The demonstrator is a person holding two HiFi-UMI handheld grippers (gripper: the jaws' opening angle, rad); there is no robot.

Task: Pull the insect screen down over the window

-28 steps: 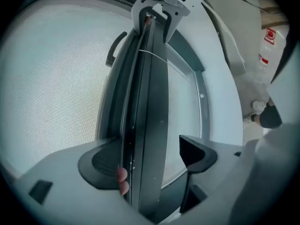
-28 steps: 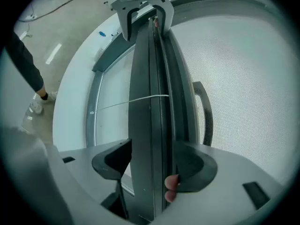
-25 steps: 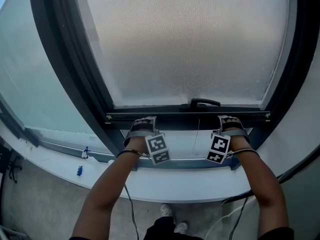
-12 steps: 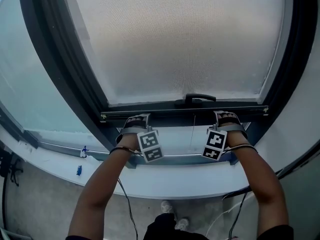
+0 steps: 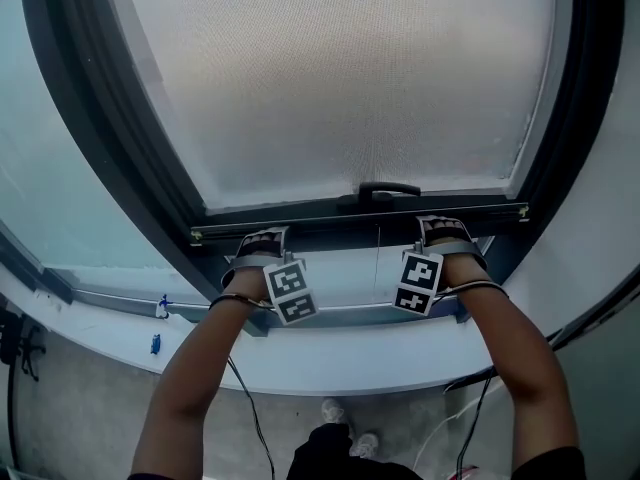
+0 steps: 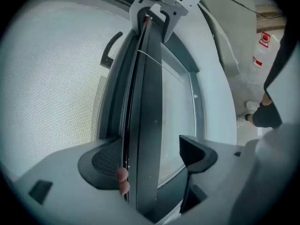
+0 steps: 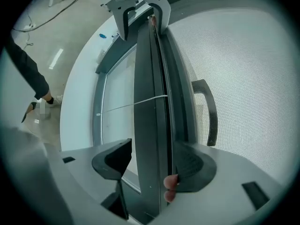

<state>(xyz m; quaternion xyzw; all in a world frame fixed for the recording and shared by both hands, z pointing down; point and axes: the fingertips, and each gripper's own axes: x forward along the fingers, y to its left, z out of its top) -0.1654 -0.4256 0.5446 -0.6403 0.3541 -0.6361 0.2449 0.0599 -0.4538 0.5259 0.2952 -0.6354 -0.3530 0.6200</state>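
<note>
Slightly narrower gap now than a second ago between the screen's bar and the sill rail. Insect screen covers most of the window. Its bottom bar runs left-right, just above the sill rail. Left hand-held gripper and right hand-held gripper both straddle the bar, jaws apart, not clamped. They flank the handle. Remaining pull looks straight down.
</note>
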